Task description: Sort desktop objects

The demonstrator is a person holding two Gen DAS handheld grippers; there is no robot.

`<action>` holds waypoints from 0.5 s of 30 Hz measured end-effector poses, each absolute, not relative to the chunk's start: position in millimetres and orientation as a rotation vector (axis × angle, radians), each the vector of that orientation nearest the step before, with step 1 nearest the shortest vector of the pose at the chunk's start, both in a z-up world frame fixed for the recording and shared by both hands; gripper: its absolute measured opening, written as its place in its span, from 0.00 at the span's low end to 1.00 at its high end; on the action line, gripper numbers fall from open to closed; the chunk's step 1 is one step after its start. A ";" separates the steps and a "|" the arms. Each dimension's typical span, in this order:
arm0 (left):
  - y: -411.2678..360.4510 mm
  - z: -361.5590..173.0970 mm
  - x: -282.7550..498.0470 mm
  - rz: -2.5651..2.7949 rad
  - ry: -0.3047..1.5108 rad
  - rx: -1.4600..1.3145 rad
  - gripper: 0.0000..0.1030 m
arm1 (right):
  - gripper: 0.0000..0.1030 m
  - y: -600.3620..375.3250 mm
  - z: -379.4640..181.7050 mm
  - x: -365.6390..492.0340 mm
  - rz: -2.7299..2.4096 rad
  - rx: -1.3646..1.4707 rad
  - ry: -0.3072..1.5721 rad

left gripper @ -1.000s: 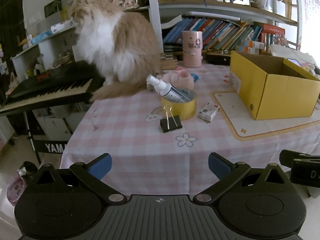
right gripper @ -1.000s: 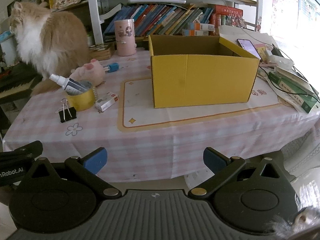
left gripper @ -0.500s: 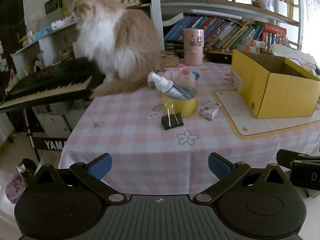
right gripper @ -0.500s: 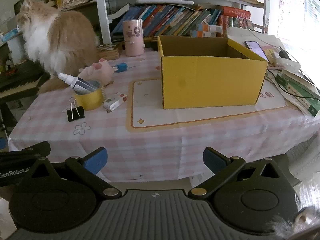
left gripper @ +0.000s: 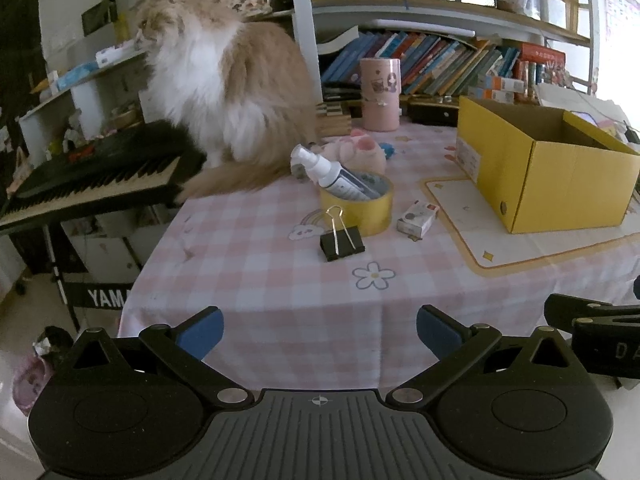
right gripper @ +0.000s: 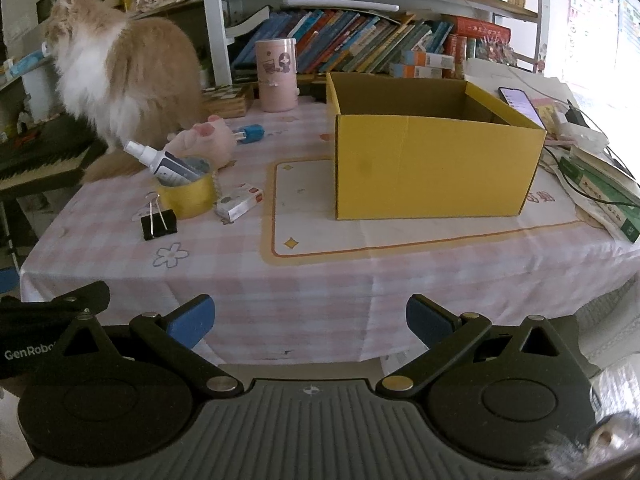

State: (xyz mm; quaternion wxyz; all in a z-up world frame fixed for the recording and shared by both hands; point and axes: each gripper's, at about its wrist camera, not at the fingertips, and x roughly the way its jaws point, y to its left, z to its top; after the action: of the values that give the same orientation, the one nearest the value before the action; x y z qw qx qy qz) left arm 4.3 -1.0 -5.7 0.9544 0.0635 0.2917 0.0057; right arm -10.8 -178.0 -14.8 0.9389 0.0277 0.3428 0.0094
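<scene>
**Inspector A:** Fingers first. The left gripper (left gripper: 318,330) stands wide apart and holds nothing; the right gripper (right gripper: 310,322) is likewise wide and empty. Both hang short of the tabletop (left gripper: 256,264) edge.

**Inspector B:** Location of the items?

**A:** Clustered on the left part of the cloth: a black binder clip (left gripper: 342,242) just beside a yellow tape roll (left gripper: 356,204), with a spray bottle (left gripper: 334,174) leaning inside the roll. A small carton (left gripper: 418,220) lies between the roll and the yellow box (right gripper: 436,152), which is open; its floor is hidden, so I cannot confirm it is empty.

**B:** Handling?

**A:** My judgement: the clip is light and stiff; take it across the black body, not the wire handles. The bottle looks smooth, likely slippery; grip mid-barrel.

**B:** Change against 1 second ago?

**A:** Both views have closed in on the tabletop. The items are unmoved. The cat (left gripper: 224,92) has raised its head.
</scene>
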 end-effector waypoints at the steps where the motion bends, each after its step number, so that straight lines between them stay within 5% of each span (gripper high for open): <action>1: -0.4 -6.0 4.2 0.011 0.593 0.130 1.00 | 0.99 -176.5 -15.1 -10.2 0.021 0.054 0.701; 15: 0.4 -6.0 4.1 0.013 0.595 0.129 1.00 | 0.98 -169.0 -15.7 -7.4 0.039 0.038 0.703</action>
State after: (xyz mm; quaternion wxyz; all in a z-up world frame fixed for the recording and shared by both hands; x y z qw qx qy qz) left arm 4.1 0.4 -6.0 0.9541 0.0634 0.2927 0.0063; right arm -7.4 -169.0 -15.7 0.9384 0.0184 0.3444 0.0192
